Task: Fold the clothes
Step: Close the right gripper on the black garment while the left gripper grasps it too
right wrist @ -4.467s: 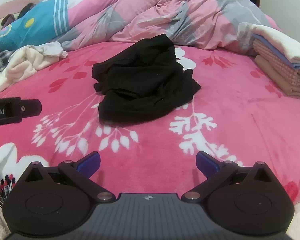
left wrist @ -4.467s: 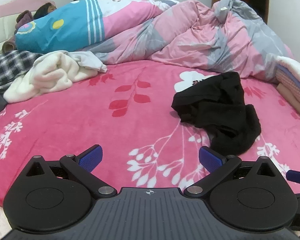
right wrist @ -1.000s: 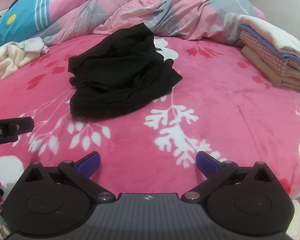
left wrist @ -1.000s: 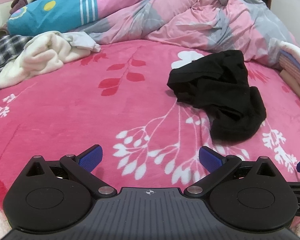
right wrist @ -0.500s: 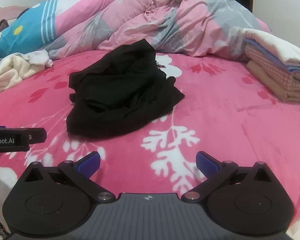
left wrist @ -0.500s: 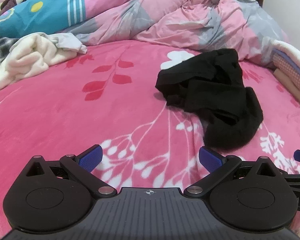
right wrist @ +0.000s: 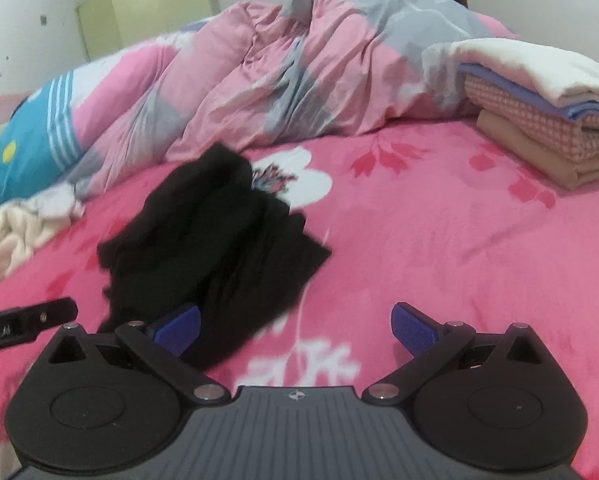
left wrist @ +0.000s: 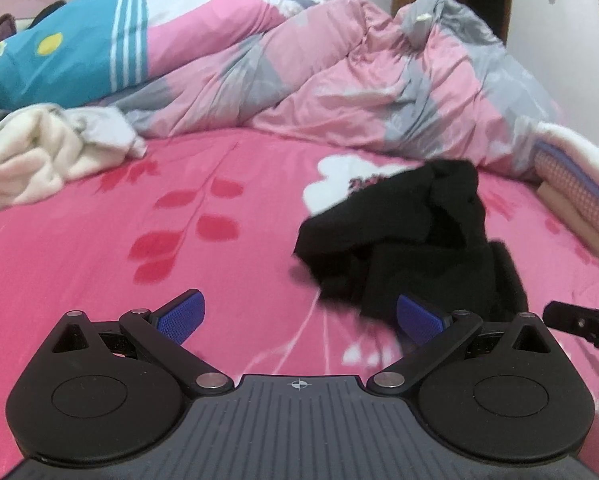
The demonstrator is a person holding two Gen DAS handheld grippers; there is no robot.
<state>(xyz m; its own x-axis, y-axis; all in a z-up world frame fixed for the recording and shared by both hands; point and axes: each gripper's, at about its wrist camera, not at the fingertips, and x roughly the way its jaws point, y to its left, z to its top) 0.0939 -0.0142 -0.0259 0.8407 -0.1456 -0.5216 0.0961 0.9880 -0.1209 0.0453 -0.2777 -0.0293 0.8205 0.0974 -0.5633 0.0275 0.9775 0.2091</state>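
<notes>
Lying crumpled on the pink sheet, the black garment is sitting just ahead of the left gripper, near its right finger. Both grippers are standing wide open and holding nothing. The right gripper is hovering with the garment ahead by its left finger; a folded stack is lying further ahead-right.

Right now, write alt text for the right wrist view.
A crumpled black garment lies on a pink floral bedspread, just ahead of the open right gripper. Folded clothes are stacked at right, before a rumpled pink-grey duvet.
</notes>
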